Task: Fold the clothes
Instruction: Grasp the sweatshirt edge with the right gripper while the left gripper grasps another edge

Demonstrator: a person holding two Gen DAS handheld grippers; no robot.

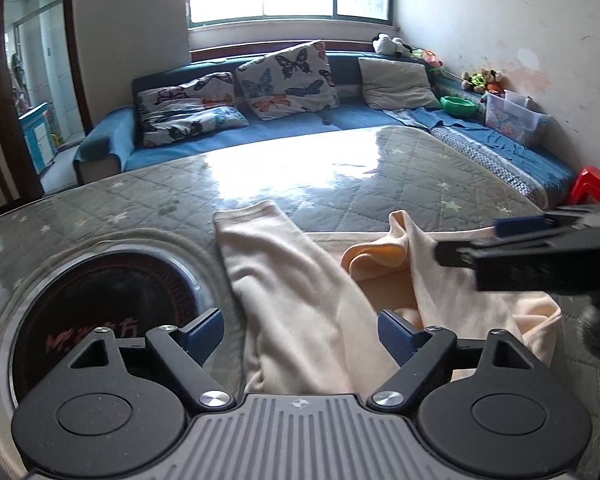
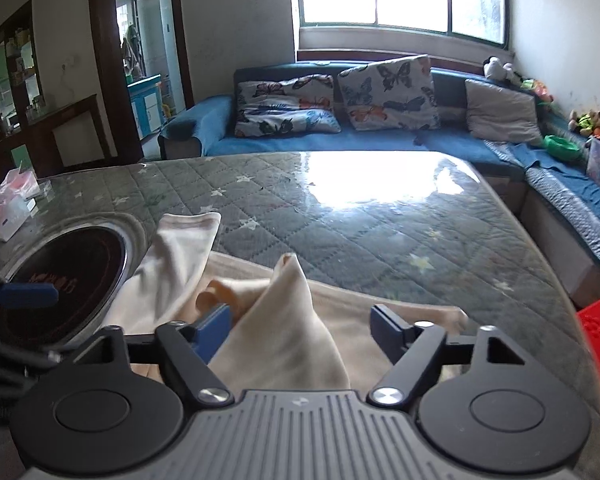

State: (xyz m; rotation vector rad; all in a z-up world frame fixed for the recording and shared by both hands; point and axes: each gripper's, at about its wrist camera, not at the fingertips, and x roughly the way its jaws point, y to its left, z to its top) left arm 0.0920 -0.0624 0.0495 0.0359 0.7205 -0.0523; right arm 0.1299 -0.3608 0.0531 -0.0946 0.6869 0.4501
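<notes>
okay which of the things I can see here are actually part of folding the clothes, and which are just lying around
Part of the job:
cream garment, bunched on the quilted table
left hand-held gripper, open
right hand-held gripper, open

Just lying about:
round cooktop set in the table
butterfly pillows on the blue sofa
green bowl
clear storage box
red stool

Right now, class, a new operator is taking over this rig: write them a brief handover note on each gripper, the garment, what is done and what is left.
Left gripper: open, jaws either side of the cream garment's sleeve, not clamped.
Right gripper: open, a raised peak of fabric between its jaws.
The garment lies bunched on the quilted table, one sleeve beside the round hob.
Done: no neat fold visible.
Left: spread it flat, fold sleeves and body.
</notes>
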